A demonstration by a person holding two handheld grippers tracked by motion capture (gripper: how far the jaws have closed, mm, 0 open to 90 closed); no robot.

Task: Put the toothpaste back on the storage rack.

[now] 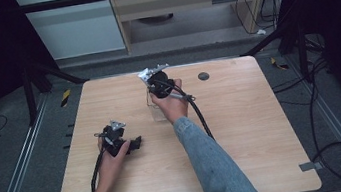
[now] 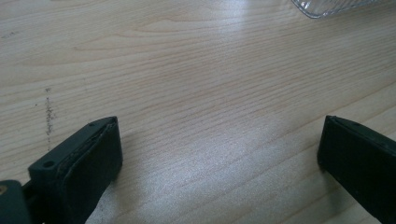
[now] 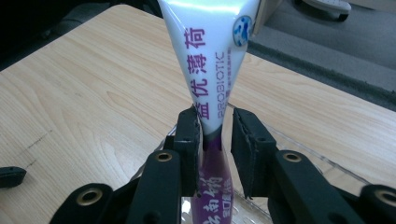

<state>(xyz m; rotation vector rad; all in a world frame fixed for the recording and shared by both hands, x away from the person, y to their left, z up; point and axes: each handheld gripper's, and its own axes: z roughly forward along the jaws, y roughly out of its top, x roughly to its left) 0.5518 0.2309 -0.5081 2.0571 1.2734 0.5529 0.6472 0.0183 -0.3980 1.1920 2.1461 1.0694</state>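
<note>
Right gripper (image 3: 215,135) was out over the middle of the wooden table (image 1: 244,131), held up by the person's right hand (image 1: 172,103). Between its two black jaws stood a white and purple tube (image 3: 210,70). In the right gripper view, one jaw touched the tube's side, and a thin gap showed between the tube and the other jaw, so the jaws were a little apart and not squeezing it (they were very close to it, though). Wide at the top and thin lower down where it passed between the jaws, the tube stood nearly straight up. Purple Chinese writing ran down its white part, and beside that was the word PROBIOTIC in purple letters. A small round blue picture sat near the top of the tube, too small to make out. Lower down the tube turned purple, with white Chinese writing on it. Under the tube was a clear plastic box (image 3: 299,144), and the bottom of the tube went down into it; in the high view the box sat on the table just under the right hand. Left gripper (image 2: 219,144) was near the front left part of the table, held by the left hand (image 1: 112,160). Its jaws stood wide apart with only bare wood between them. A corner of the clear box showed far off in the left gripper view.
</note>
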